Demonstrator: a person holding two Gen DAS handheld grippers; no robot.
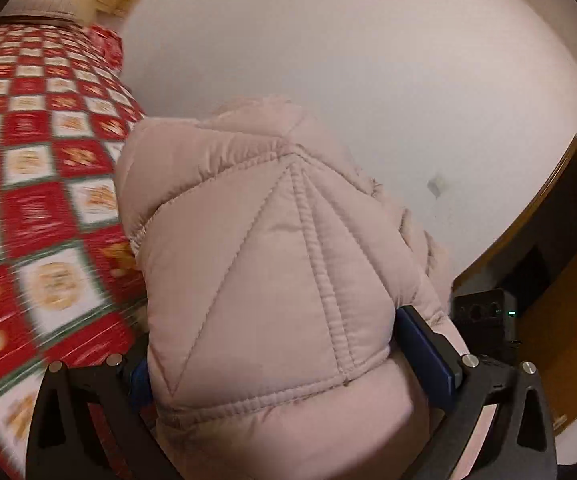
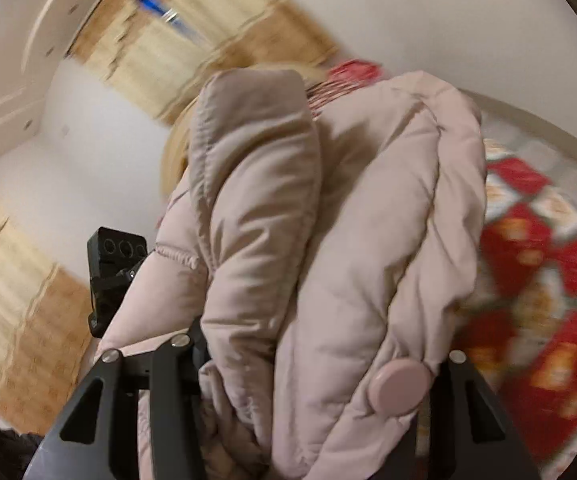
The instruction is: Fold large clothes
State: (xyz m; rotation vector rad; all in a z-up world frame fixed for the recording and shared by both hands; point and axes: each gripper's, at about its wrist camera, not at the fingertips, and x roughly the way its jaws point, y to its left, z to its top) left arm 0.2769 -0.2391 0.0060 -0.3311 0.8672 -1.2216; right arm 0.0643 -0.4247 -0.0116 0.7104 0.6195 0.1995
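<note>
Pink padded coat gripped by both claws above a checked bedspread

Quilted pink coat (image 1: 272,280) fills the lower middle of the left wrist view, bulging between the two arms of the left claw (image 1: 288,356); a blue pad (image 1: 424,352) presses into the fabric at the lower right, while its partner at the lower left is mostly covered by padding, so the left claw is pinching the coat; the fingertips themselves are hidden under it. Left of the coat a red, white and green checked bedspread (image 1: 36,200) runs to the upper left, smeared by motion blur; a plain white wall (image 1: 348,60) fills the top and right, and a dark doorway (image 1: 548,240) is cut off at the right edge.

From the right wrist, folds of the same coat (image 2: 328,240) hide both fingers of the right claw (image 2: 312,368); only its black arms show at the bottom, with fabric bunched tightly between them, so it too pinches the coat; a round pink button (image 2: 402,386) sits at the lower right. The bedspread (image 2: 536,272) is blurred at the right; tan curtains (image 2: 192,52) streak across the upper left; the black block (image 2: 114,272) at the left looks like the other claw's body, but is half hidden.
</note>
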